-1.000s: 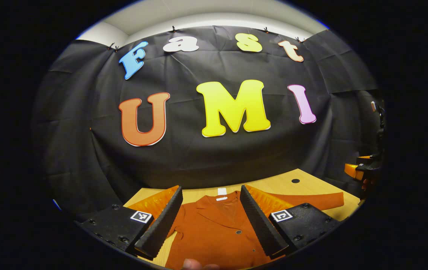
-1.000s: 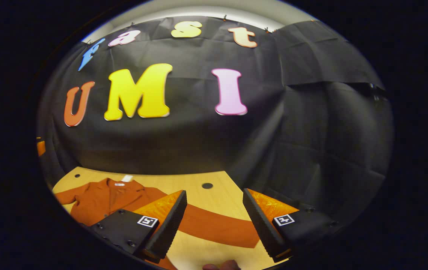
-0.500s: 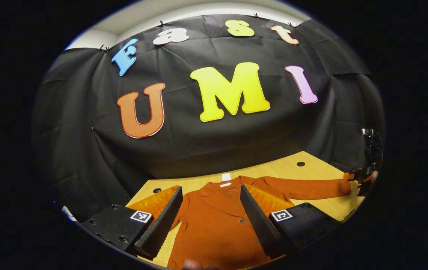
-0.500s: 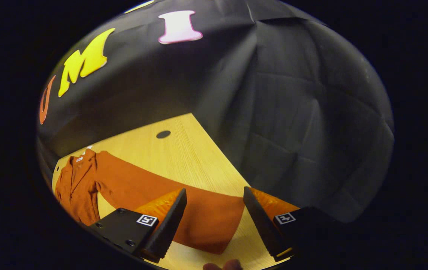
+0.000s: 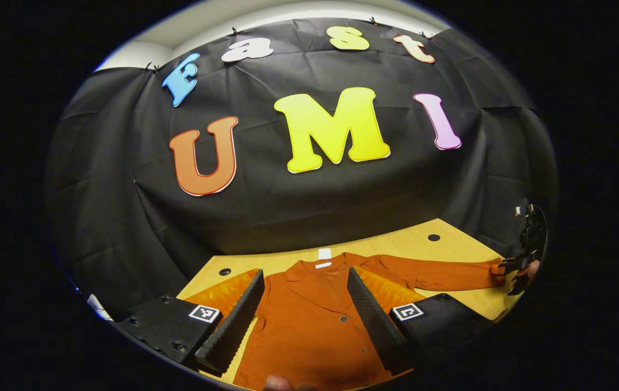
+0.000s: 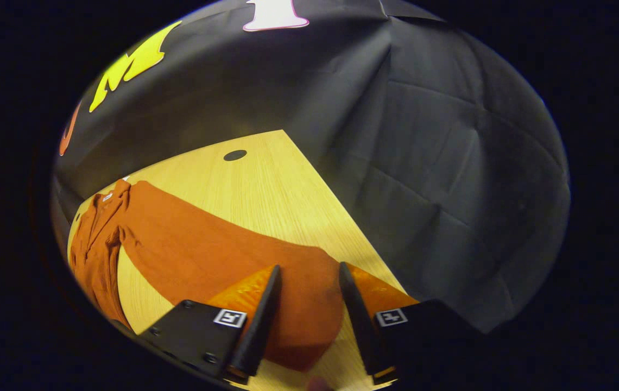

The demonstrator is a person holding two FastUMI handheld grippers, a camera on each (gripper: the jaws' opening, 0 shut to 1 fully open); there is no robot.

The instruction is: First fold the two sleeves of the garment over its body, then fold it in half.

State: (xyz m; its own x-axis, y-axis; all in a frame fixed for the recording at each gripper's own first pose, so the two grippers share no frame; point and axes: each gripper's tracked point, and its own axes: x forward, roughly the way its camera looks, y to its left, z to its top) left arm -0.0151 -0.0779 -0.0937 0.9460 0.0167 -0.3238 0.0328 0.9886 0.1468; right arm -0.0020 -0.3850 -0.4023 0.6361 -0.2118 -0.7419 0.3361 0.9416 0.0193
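One sleeve (image 6: 206, 255) outstretched sideways (cuff between right gripper (image 6: 304, 320) jaws), garment (image 5: 315, 320) flat.

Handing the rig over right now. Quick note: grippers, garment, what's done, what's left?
Right gripper: fingers either side of the sleeve cuff, narrowed but with gaps visible, not clamped.
Left gripper: open, holding nothing, above the garment body.
Garment lies flat and buttoned on the table, collar toward the back wall, this sleeve stretched straight out.
Done: nothing folded.
Left: pinch the cuff, fold this sleeve over the body, then the other sleeve, then fold in half.
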